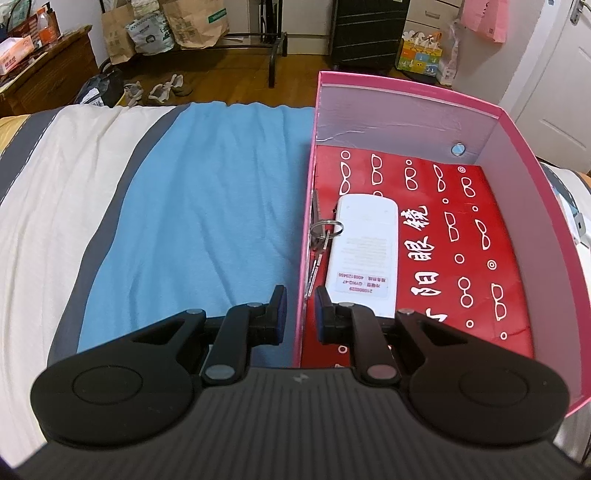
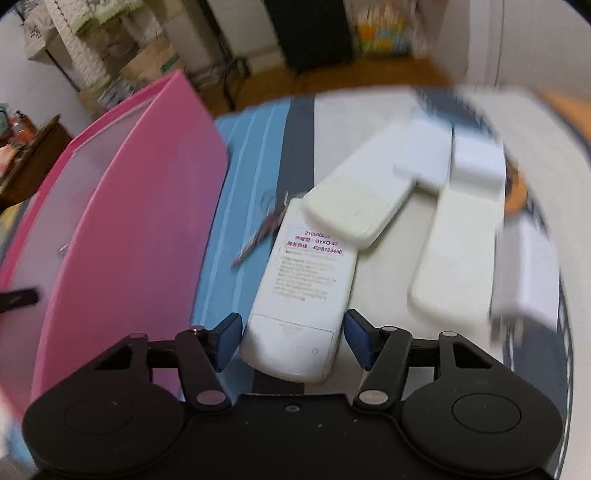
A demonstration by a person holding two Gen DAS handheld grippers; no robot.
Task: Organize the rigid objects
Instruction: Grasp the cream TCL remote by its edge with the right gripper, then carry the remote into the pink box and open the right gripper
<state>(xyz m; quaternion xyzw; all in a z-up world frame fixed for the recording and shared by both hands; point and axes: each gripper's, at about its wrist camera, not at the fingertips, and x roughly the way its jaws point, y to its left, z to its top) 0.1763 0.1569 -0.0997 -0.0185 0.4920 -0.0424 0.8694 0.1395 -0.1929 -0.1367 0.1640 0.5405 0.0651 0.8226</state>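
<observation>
In the left wrist view a pink box (image 1: 535, 206) stands on the bed, with a red printed bottom. Inside lie a white remote (image 1: 365, 254), label up, and keys on a ring (image 1: 323, 230) against the left wall. My left gripper (image 1: 300, 317) is open and straddles the box's left wall near its front. In the right wrist view my right gripper (image 2: 291, 338) is open around the near end of a white labelled remote (image 2: 303, 291) on the bed. Two more white remotes (image 2: 369, 195) (image 2: 458, 266) and keys (image 2: 258, 236) lie beyond it.
The pink box (image 2: 122, 229) stands left of the remotes in the right wrist view. A blue towel (image 1: 207, 214) covers the bed left of the box. Paper bags (image 1: 192, 26), a dark suitcase (image 1: 369, 33) and shoes are on the floor beyond the bed.
</observation>
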